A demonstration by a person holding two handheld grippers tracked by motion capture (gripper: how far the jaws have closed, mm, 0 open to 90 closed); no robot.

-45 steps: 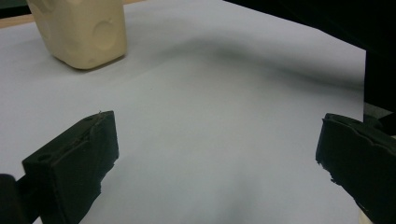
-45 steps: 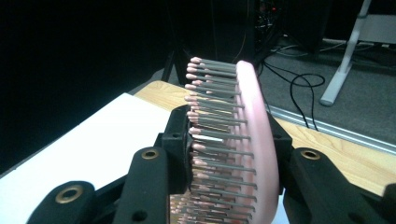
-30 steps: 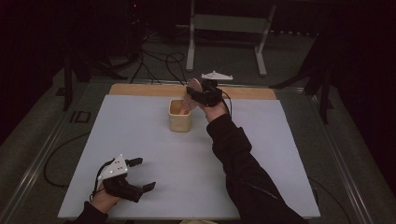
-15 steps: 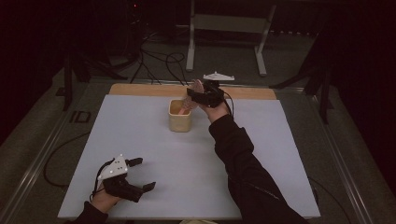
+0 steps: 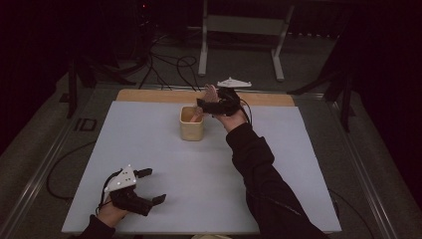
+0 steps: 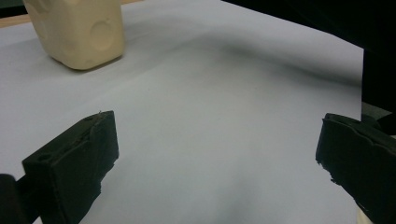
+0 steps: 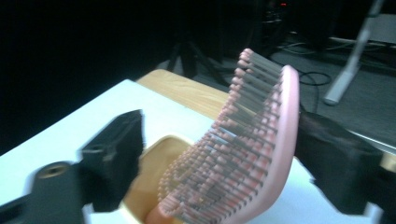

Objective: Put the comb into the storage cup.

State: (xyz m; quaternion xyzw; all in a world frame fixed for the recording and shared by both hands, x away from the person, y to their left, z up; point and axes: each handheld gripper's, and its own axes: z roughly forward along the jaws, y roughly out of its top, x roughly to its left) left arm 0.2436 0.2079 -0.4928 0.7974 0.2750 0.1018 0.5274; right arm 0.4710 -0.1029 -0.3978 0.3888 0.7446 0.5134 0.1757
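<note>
Left hand-held gripper [image 5: 147, 186], jaws spread, is resting on the smooth white worktop [image 5: 164, 149]. Farther off, the right hand-held gripper [image 7: 219, 154], jaws just opening, is flanking a pink bristled hairbrush [image 7: 243, 140] standing in a cream rounded-square cup [image 5: 191, 123]; dark room behind.

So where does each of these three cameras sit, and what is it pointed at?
High view: above the person's side, looking forward and down on the table; shows both forearms, left gripper, right gripper.
Left gripper view: rides the left gripper, looking low across the table at the cream cup; its jaws stand wide apart.
Right gripper view: rides the right gripper, facing the pink hairbrush.
Shared: all three show the cup.
</note>
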